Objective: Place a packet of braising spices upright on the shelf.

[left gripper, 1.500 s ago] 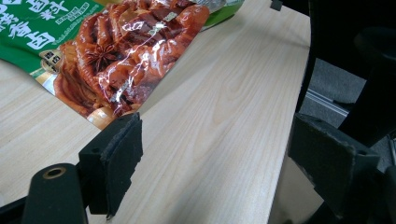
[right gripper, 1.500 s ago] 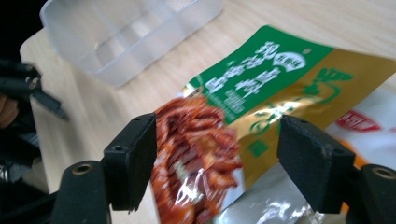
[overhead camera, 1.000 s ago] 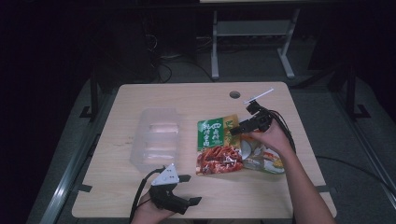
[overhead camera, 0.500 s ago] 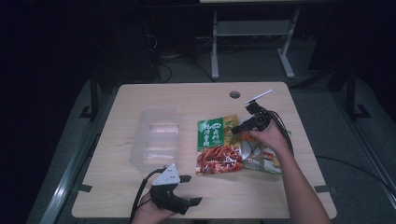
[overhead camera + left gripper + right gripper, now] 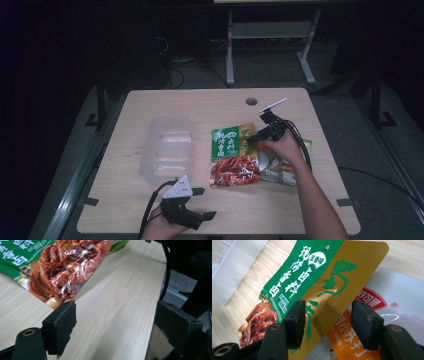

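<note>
While the left gripper (image 5: 202,204) gapes, the right gripper (image 5: 328,320) jaws have been closing — around the "五香味" green-and-gold pouch (image 5: 322,277).

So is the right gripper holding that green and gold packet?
Not yet: the right gripper straddles the green and gold foil packet's gold side edge, fingers closing but not pressing.

Glossy plastic snack pouch (image 5: 234,157), pale matt wood-grain table (image 5: 200,102), seemingly clear plastic tub (image 5: 166,147).
</note>
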Motion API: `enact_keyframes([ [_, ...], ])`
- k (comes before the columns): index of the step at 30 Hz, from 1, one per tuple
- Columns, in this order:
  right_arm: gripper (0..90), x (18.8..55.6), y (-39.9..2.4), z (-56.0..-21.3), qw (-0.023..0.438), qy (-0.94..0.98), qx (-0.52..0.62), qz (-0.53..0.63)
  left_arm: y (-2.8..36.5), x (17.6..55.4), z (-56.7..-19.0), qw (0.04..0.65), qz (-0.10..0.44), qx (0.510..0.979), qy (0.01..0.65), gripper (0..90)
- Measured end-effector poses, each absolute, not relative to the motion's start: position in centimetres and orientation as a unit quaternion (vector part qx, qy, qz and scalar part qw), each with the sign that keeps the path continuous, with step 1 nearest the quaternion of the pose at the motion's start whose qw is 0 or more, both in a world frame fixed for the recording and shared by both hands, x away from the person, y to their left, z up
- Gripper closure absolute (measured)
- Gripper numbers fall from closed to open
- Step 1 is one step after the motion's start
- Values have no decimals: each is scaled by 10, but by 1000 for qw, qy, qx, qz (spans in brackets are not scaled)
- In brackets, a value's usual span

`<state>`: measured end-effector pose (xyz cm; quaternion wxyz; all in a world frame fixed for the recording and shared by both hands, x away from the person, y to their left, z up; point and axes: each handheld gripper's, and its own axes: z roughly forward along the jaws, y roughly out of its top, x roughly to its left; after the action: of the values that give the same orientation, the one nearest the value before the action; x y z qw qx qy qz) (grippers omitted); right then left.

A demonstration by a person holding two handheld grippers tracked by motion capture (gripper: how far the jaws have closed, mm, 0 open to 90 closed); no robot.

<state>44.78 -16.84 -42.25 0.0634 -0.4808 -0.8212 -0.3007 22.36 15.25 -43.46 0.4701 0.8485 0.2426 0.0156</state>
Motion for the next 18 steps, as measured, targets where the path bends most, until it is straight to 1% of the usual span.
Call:
enact_keyframes([
  [4,514,448,-163,-426,58,-827,-477,-291,152,224,-435,469,15,849,242,178],
  [5,514,448,-163,-426,58,-827,-477,-291,153,224,-435,468,16,850,243,178],
  [7,554,448,-161,-428,62,-828,-478,-287,153,225,-435,470,15,848,245,178],
  [8,554,448,-161,-428,62,-828,-478,-287,153,225,-435,470,15,848,245,178],
  [9,585,448,-160,-427,60,-828,-478,-287,153,225,-435,469,15,848,245,178],
  [10,656,448,-160,-427,63,-826,-479,-291,154,225,-435,470,15,848,246,178],
  [11,656,448,-160,-427,63,-826,-479,-291,154,225,-435,470,15,848,246,178],
  [12,728,448,-161,-426,66,-824,-480,-293,153,225,-435,469,16,848,245,178],
  [13,756,448,-161,-426,67,-823,-483,-293,153,225,-435,469,16,848,245,178],
  [14,756,448,-161,-426,67,-823,-483,-293,153,225,-435,470,15,847,246,178],
  [18,859,447,-162,-425,80,-818,-485,-300,152,225,-436,470,13,847,248,178],
])
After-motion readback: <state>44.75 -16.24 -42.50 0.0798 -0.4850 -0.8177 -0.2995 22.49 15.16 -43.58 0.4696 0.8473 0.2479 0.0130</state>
